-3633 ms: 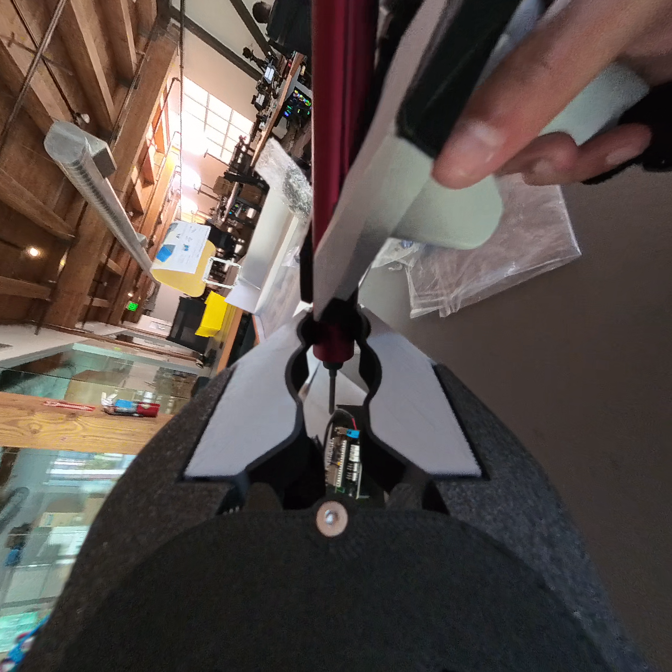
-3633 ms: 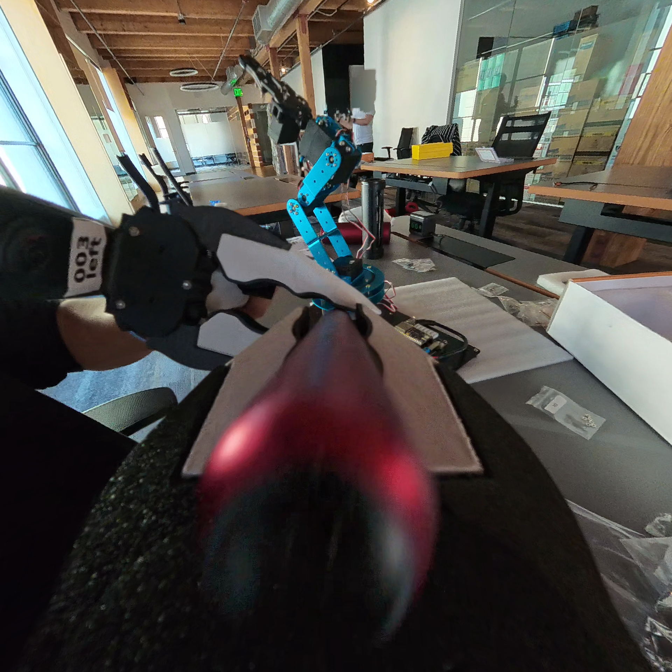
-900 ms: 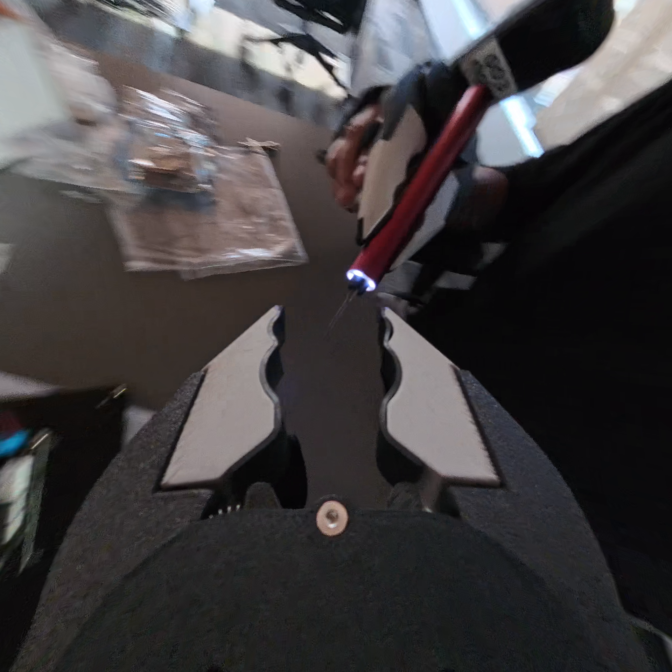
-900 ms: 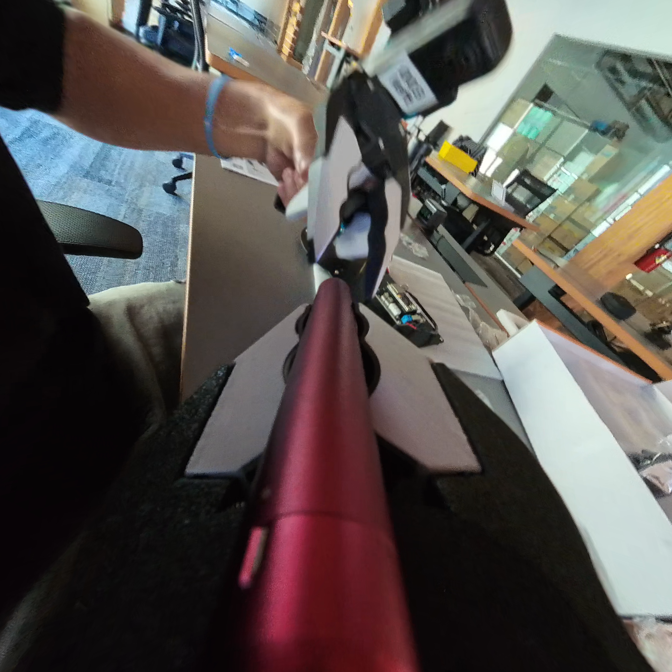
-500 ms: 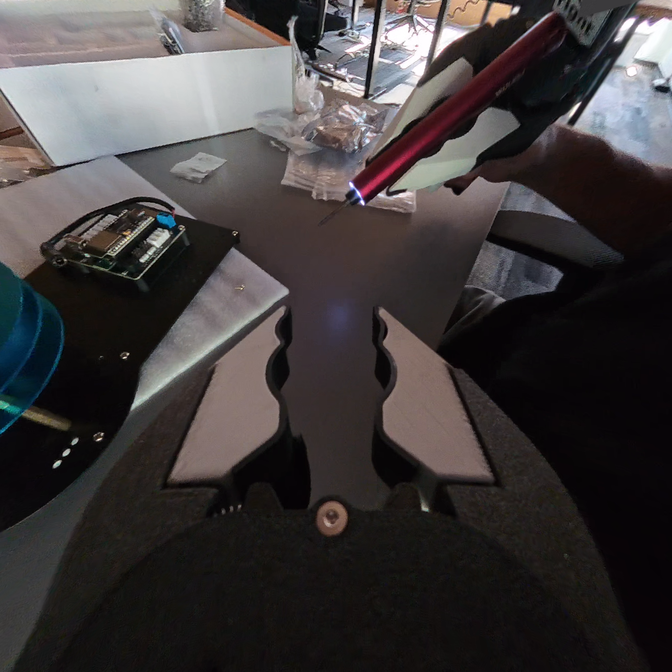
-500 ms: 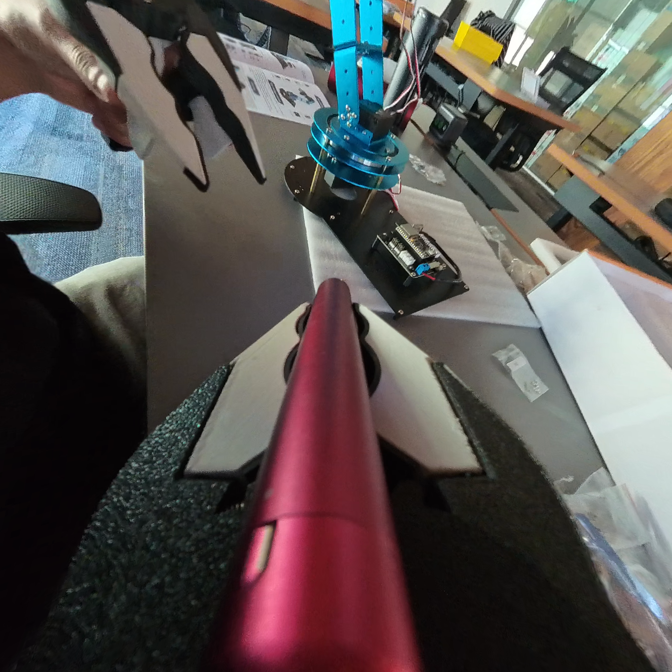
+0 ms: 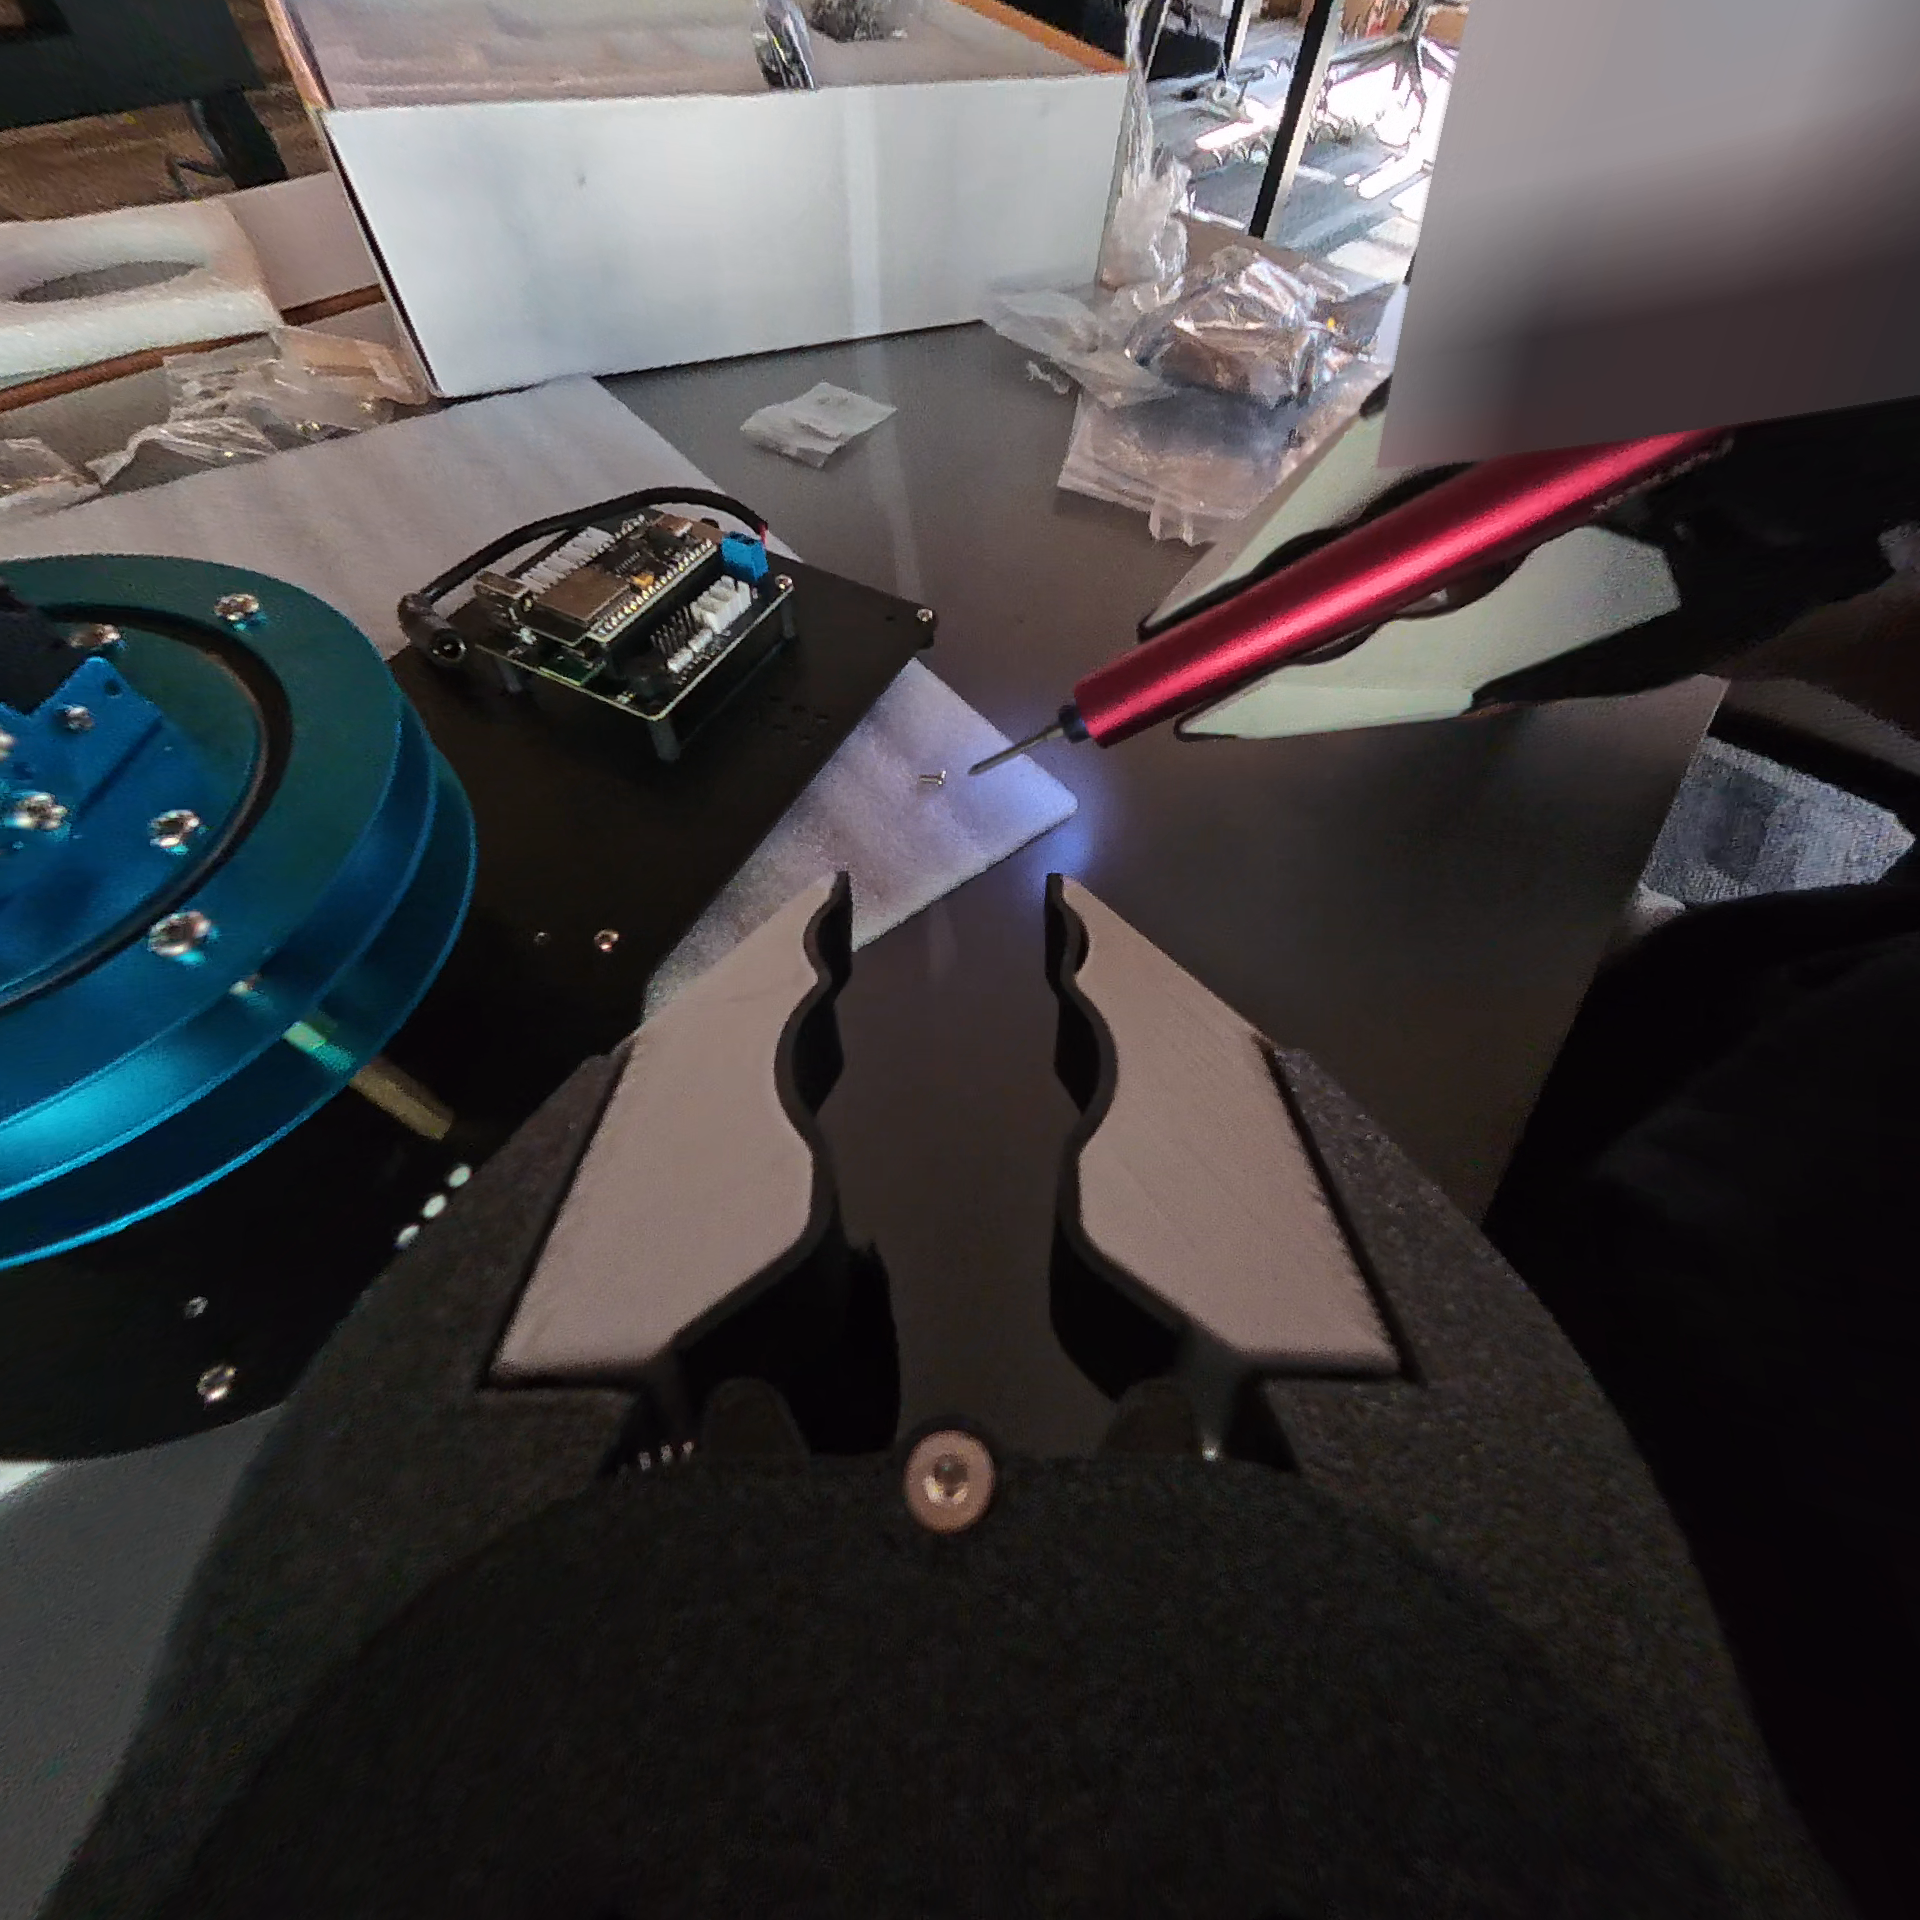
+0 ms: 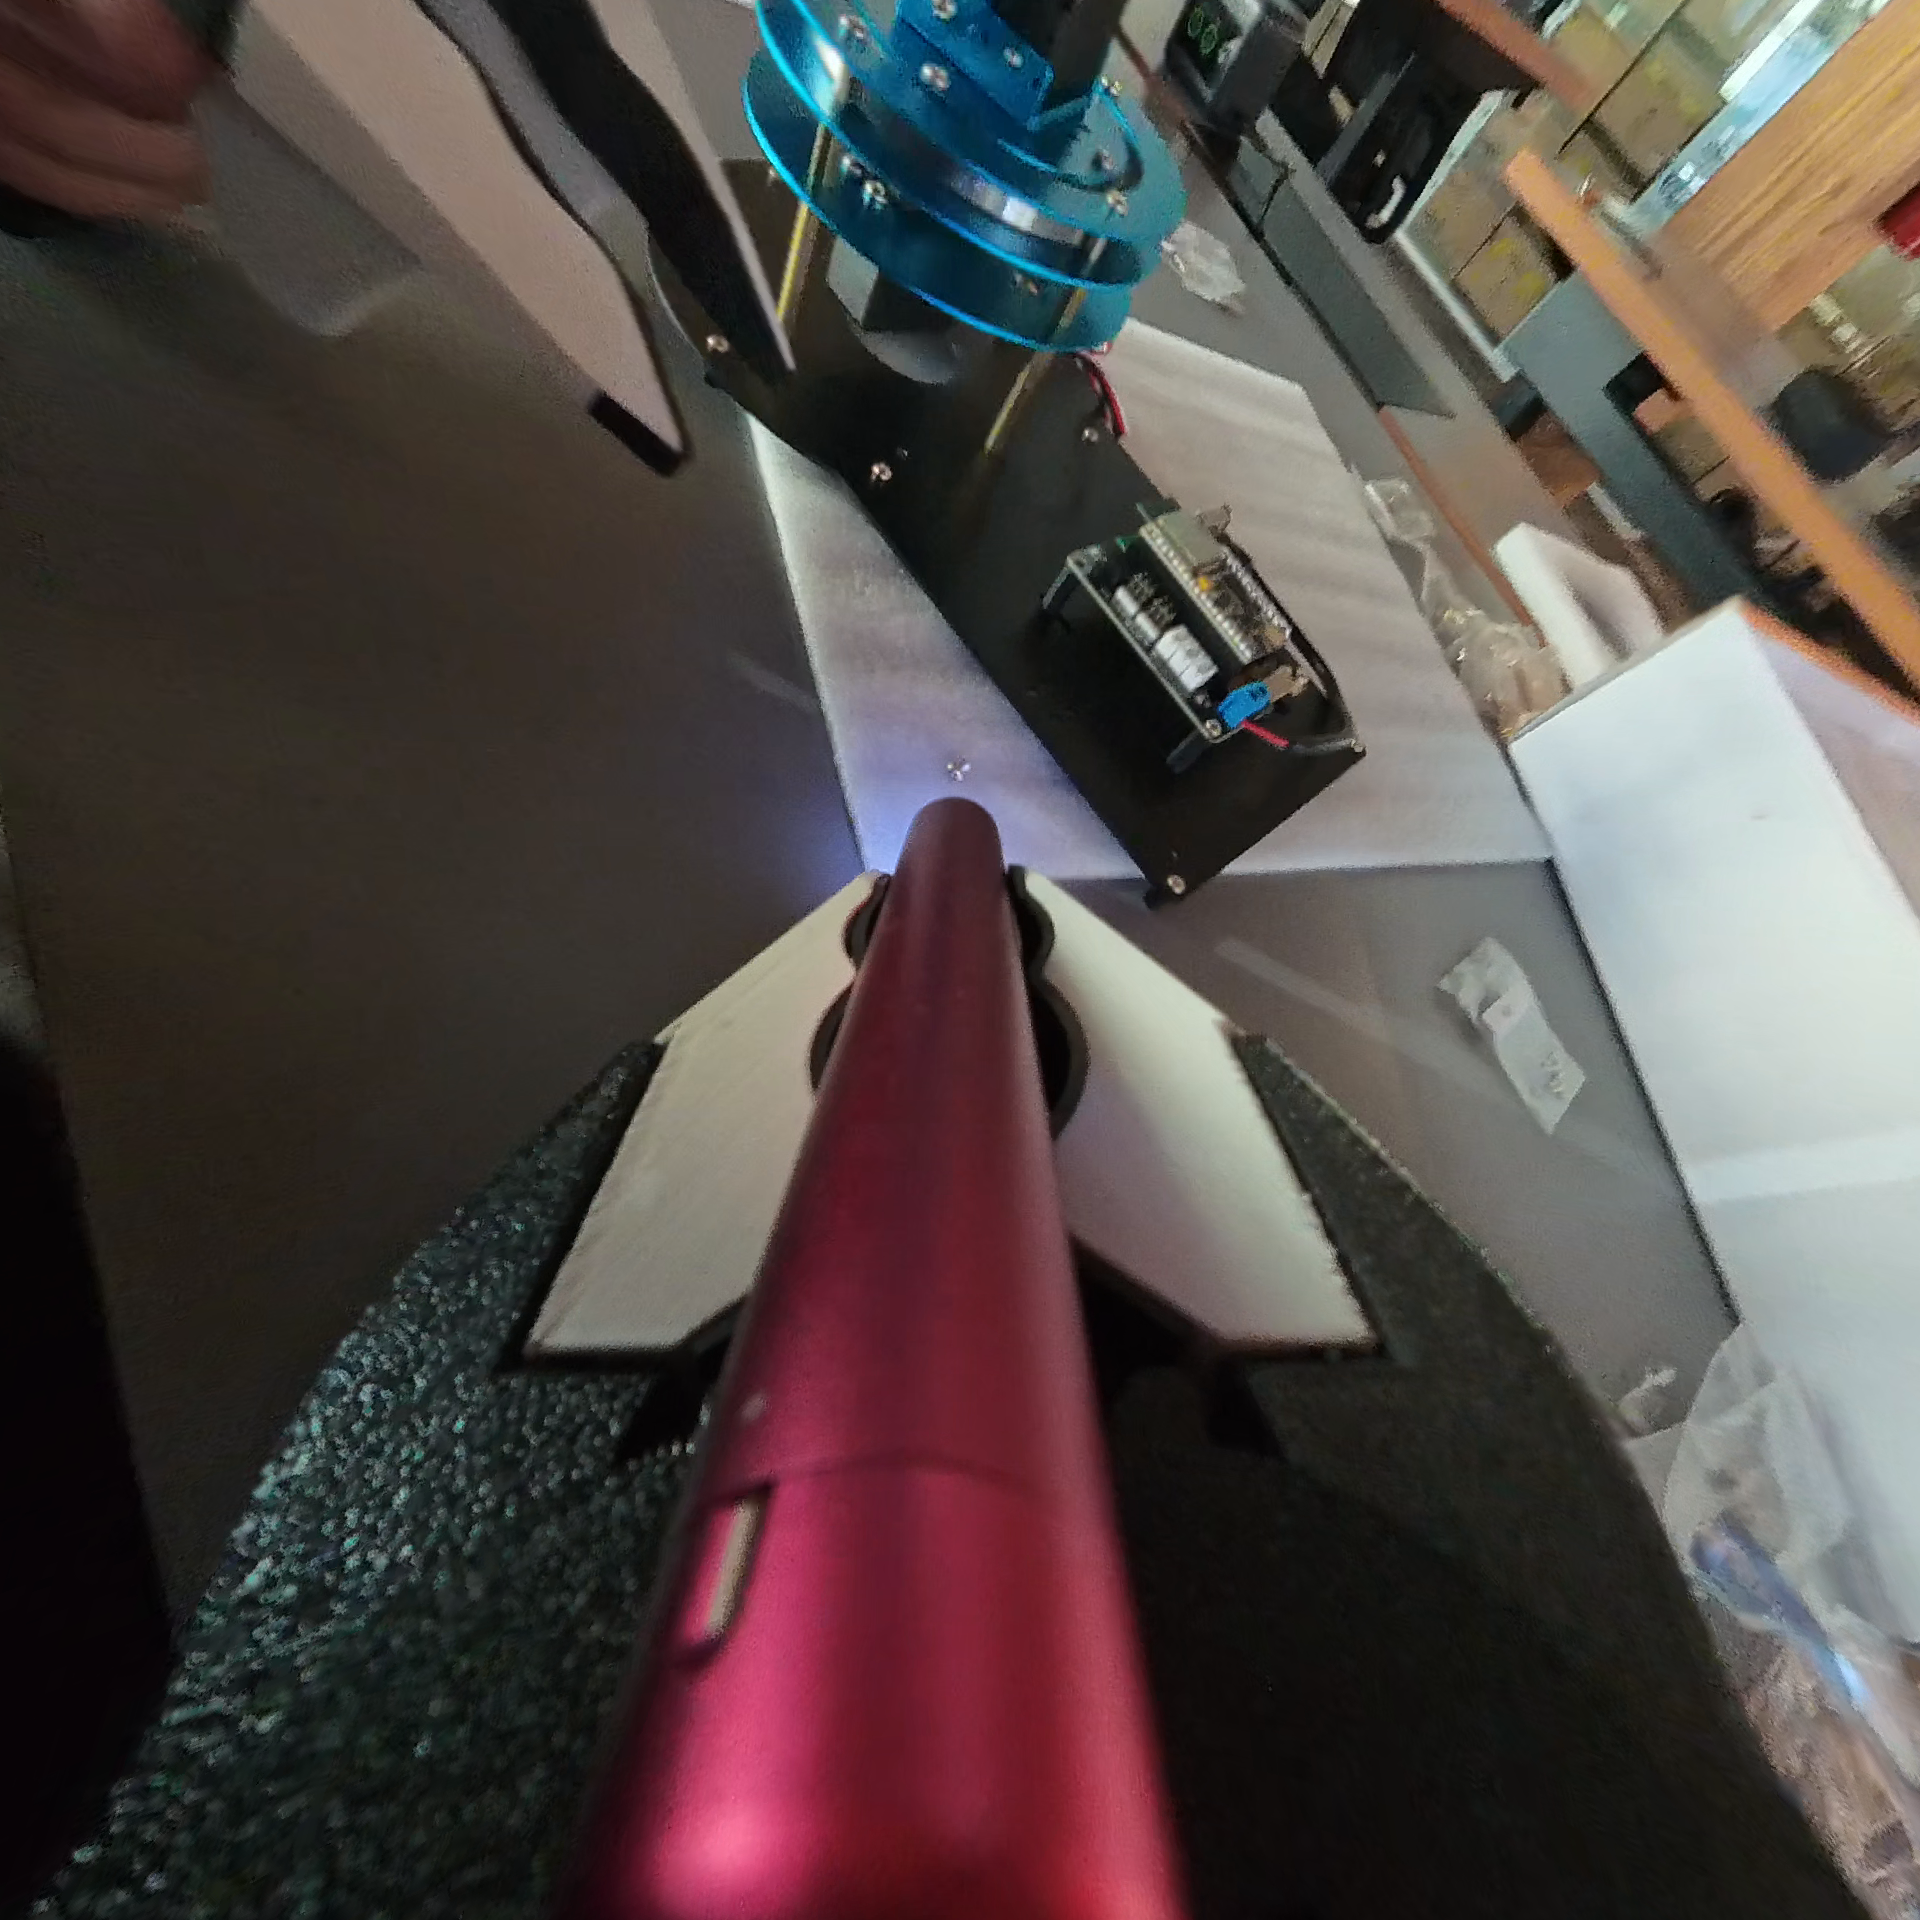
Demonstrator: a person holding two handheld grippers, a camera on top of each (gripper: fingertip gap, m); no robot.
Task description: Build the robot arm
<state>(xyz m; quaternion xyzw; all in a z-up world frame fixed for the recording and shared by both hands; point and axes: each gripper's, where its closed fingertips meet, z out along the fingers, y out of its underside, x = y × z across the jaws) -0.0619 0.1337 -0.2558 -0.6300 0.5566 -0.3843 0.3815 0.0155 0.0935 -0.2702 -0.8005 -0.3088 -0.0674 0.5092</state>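
Observation:
My right gripper (image 8: 943, 883) is shut on a red electric screwdriver (image 8: 914, 1299). In the left wrist view the screwdriver (image 7: 1340, 597) comes in from the right, its tip lit, and its bit hangs just beside a tiny screw (image 7: 934, 778) lying on white foam (image 7: 935, 821). The screw also shows in the right wrist view (image 8: 957, 768). My left gripper (image 7: 945, 894) is open and empty, above the grey table next to a black base plate (image 7: 582, 831). The plate carries a circuit board (image 7: 634, 613) and a blue round turntable base (image 7: 197, 862).
A white box (image 7: 727, 197) stands at the back of the table. Clear plastic bags of parts (image 7: 1205, 343) lie at the back right, and a small packet (image 7: 816, 416) lies near them. In the right wrist view the left gripper (image 8: 623, 239) hangs at the upper left. About 10 cm separates my left fingertips from my right. From the right gripper's tips to the tiny screw (image 7: 934, 778) is close to 7 cm. The right camera catches it too, in the right wrist view (image 8: 960, 776).
The screwdriver has come down from above the table, so its lit tip is now close to the screw on the foam. My left gripper has let go of the screwdriver, opened and swung towards the base plate.

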